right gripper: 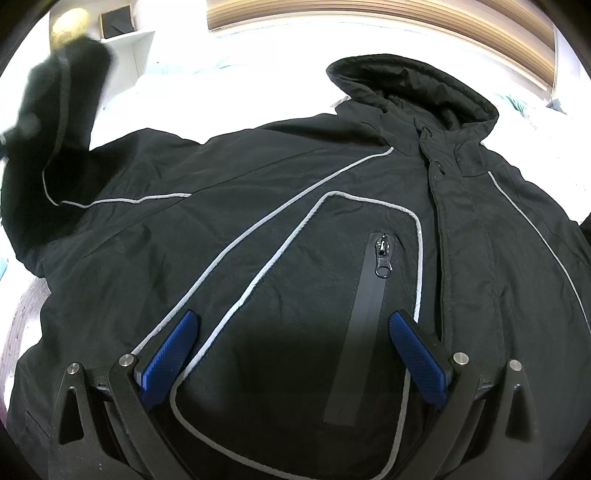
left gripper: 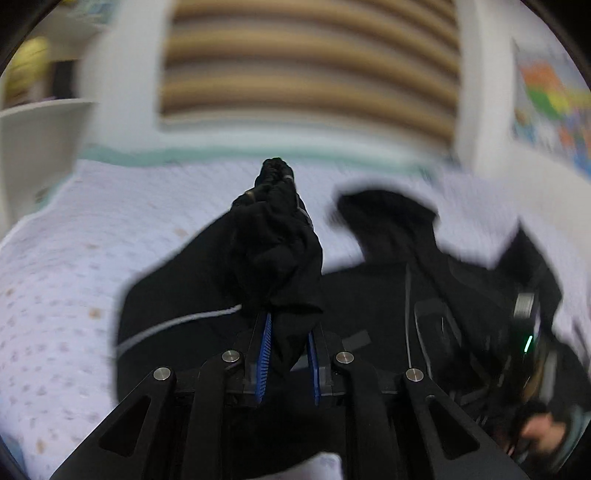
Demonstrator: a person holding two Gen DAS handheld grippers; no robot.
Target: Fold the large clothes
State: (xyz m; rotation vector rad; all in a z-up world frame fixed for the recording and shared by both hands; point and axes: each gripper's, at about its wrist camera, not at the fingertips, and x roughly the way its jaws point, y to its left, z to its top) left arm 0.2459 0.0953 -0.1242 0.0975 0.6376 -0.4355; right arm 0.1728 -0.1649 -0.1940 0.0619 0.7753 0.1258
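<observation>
I see the black jacket point(right gripper: 295, 229) lying front-up on the bed point(right gripper: 229, 96), hood point(right gripper: 413, 88) toward the window blind point(right gripper: 388, 26), grey piping curving round a zipped chest pocket point(right gripper: 384, 258). One sleeve point(right gripper: 55, 122) is raised off the bed at the far left of my right view. My left hand-held gripper point(left gripper: 288, 321) is clamped on that sleeve's cuff point(left gripper: 277, 236), jaws narrow, the bunched black cloth standing up between the blue pads point(left gripper: 264, 354). My right hand-held gripper point(right gripper: 293, 328) hangs just over the jacket's chest with its jaws wide and nothing between them; whether the tips touch the fabric I cannot tell. Shelves point(right gripper: 129, 40) stand beyond the bed's left side.
</observation>
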